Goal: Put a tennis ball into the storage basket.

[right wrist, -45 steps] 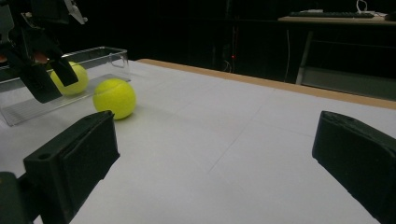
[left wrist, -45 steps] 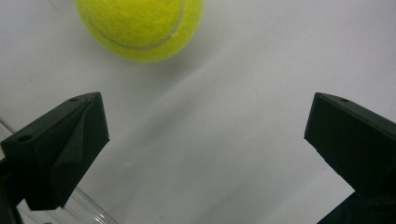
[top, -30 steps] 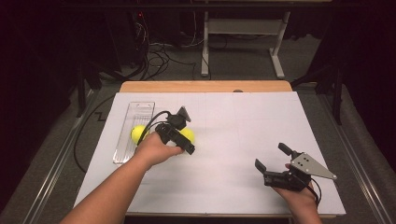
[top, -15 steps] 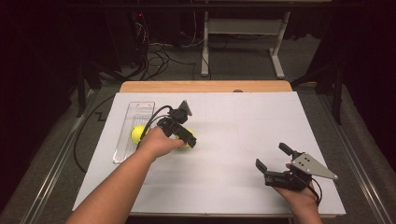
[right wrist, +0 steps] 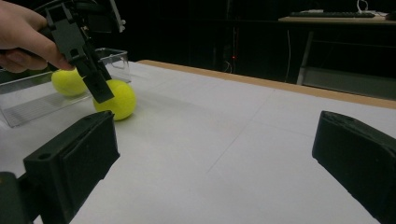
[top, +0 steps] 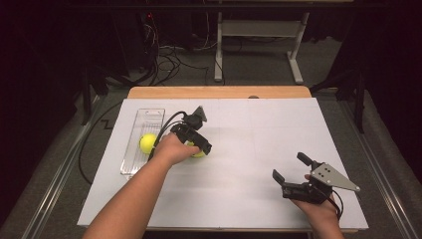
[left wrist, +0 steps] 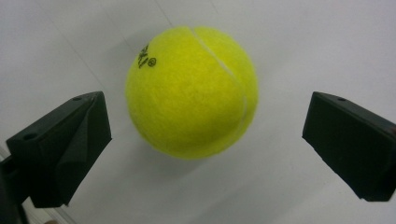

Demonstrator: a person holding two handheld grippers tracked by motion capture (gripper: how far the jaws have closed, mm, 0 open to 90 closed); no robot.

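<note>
Over the last second the left gripper (top: 198, 142) has shifted a little toward 3 o'clock on the white desk (top: 259, 149), from the clear tray (top: 133, 162) holding one tennis ball (top: 148, 143) to a second tennis ball (left wrist: 191, 91) lying loose just right of the tray; this looks like the approach to a grasp. Its jaws are spread wide, the loose ball centred between them, touching neither. The right gripper (top: 294, 175) rests near the desk's 5 o'clock corner, jaws spread and empty.
</note>
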